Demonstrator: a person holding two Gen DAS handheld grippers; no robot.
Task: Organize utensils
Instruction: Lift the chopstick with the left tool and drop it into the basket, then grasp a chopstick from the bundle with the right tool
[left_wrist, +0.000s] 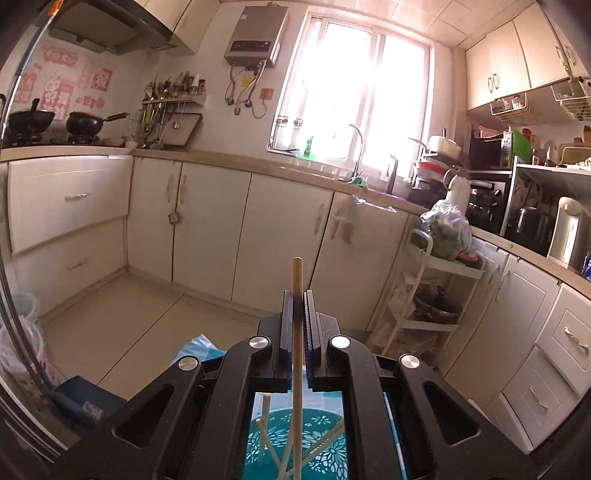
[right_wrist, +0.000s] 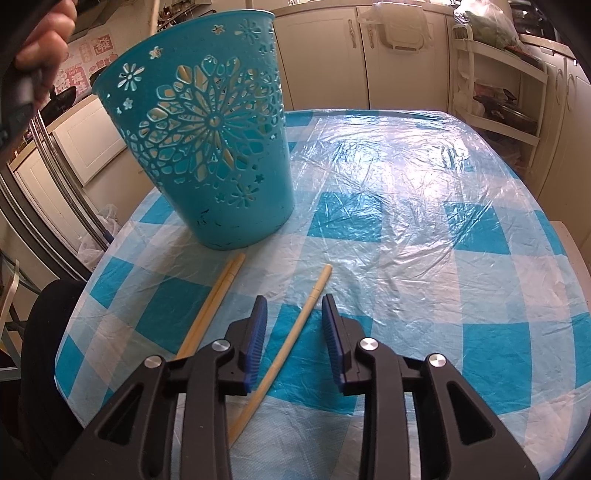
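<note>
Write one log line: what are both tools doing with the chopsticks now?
left tool: shut on chopstick above basket | right tool: open around table chopstick | pair: waiting

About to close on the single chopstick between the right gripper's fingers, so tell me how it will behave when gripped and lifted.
The single chopstick looks straight and wooden, so probably stiff and light. It looks slim and rounded, so it may roll on the glossy plastic table cover if nudged. The right gripper straddles it well off its middle, so it might tilt once lifted.
</note>
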